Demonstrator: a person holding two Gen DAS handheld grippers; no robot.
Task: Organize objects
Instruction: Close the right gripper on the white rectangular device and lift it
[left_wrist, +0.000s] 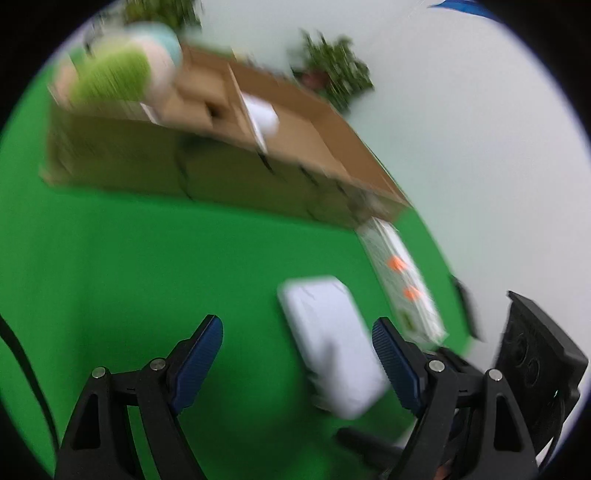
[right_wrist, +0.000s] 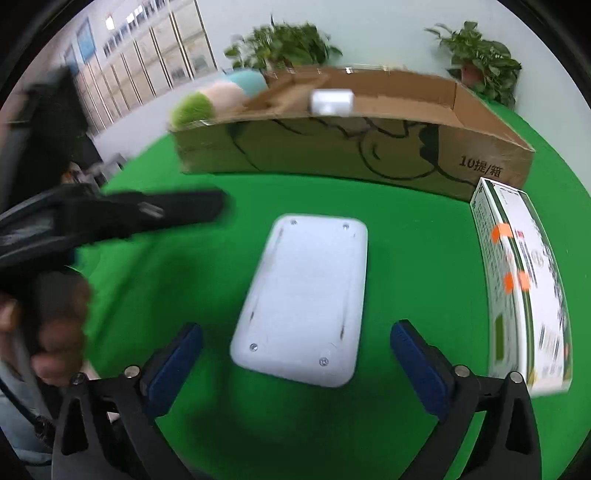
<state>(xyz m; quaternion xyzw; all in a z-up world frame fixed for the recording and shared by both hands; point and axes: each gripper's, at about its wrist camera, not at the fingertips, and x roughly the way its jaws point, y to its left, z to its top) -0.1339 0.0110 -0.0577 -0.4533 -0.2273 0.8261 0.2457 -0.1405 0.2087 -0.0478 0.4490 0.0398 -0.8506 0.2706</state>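
Note:
A flat white plastic slab (right_wrist: 304, 299) with screws at its corners lies underside-up on the green cloth (right_wrist: 221, 424). My right gripper (right_wrist: 295, 343) hovers over its near end, open, a blue pad on either side and not touching it. In the left wrist view the same white slab (left_wrist: 332, 343) lies blurred toward the right finger of my left gripper (left_wrist: 297, 332), which is open and empty. A long white and green printed box (right_wrist: 524, 288) lies to the right. Behind stands an open cardboard box (right_wrist: 354, 147), holding a small white item (right_wrist: 330, 100) and soft plush shapes (right_wrist: 210, 99).
A person's hand (right_wrist: 55, 332) holds the other gripper's black body (right_wrist: 110, 214) at the left of the right wrist view. Potted plants (right_wrist: 480, 62) stand behind the cardboard box. The green cloth's edge runs to the right of the printed box (left_wrist: 402, 280).

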